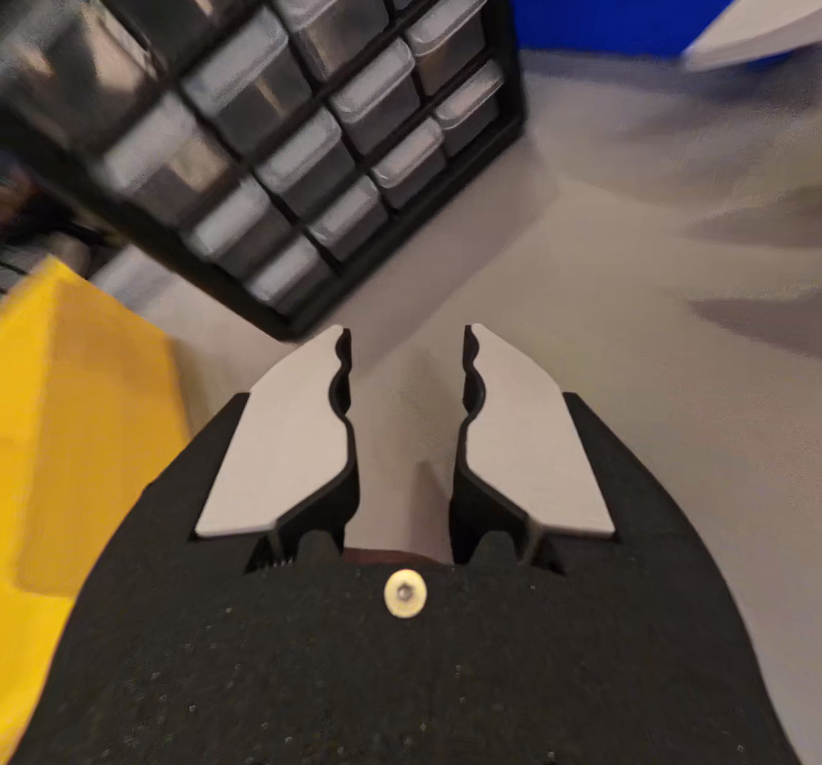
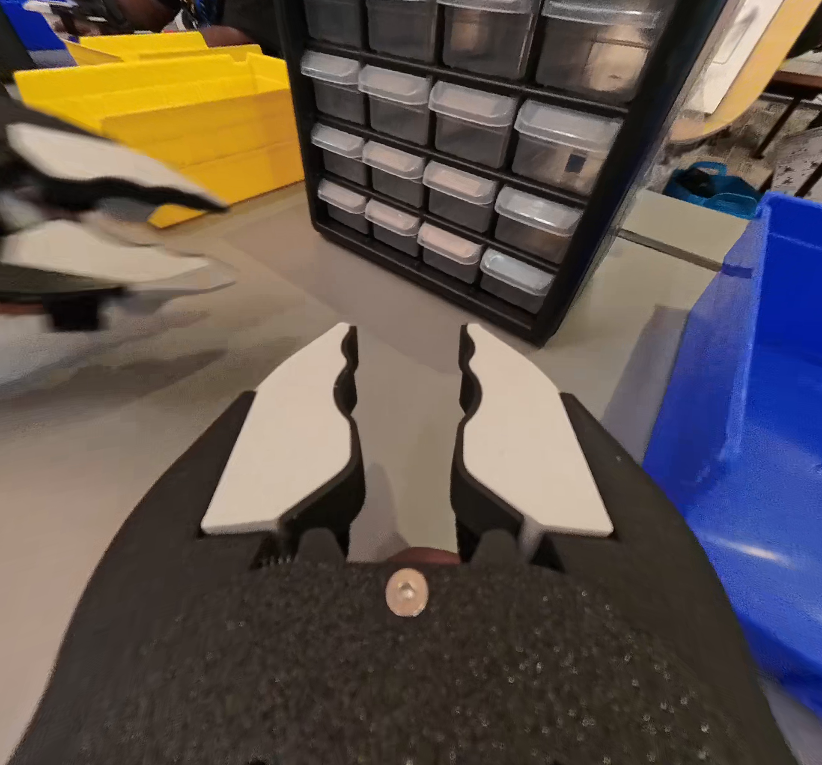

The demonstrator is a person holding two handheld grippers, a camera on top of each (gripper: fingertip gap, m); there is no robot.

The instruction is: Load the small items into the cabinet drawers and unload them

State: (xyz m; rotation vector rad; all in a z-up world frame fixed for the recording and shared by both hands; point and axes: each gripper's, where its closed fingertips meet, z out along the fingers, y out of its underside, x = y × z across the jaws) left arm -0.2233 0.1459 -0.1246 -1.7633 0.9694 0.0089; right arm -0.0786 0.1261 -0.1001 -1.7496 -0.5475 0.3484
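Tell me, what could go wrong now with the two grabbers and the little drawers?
1. The left gripper looks blurred in the right wrist view, so it seems to be moving fast; it might bump the drawer cabinet or the yellow bins.
2. Both it and the right gripper are open and empty, and the drawers look shut with small lips, so a finger could slip off one.

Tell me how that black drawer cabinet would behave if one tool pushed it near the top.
The cabinet would probably tip rather than slide: it stands tall on a narrow base. It looks like light plastic, so a small push may shift it across the smooth grey table. The clear drawers might rattle or slide out.
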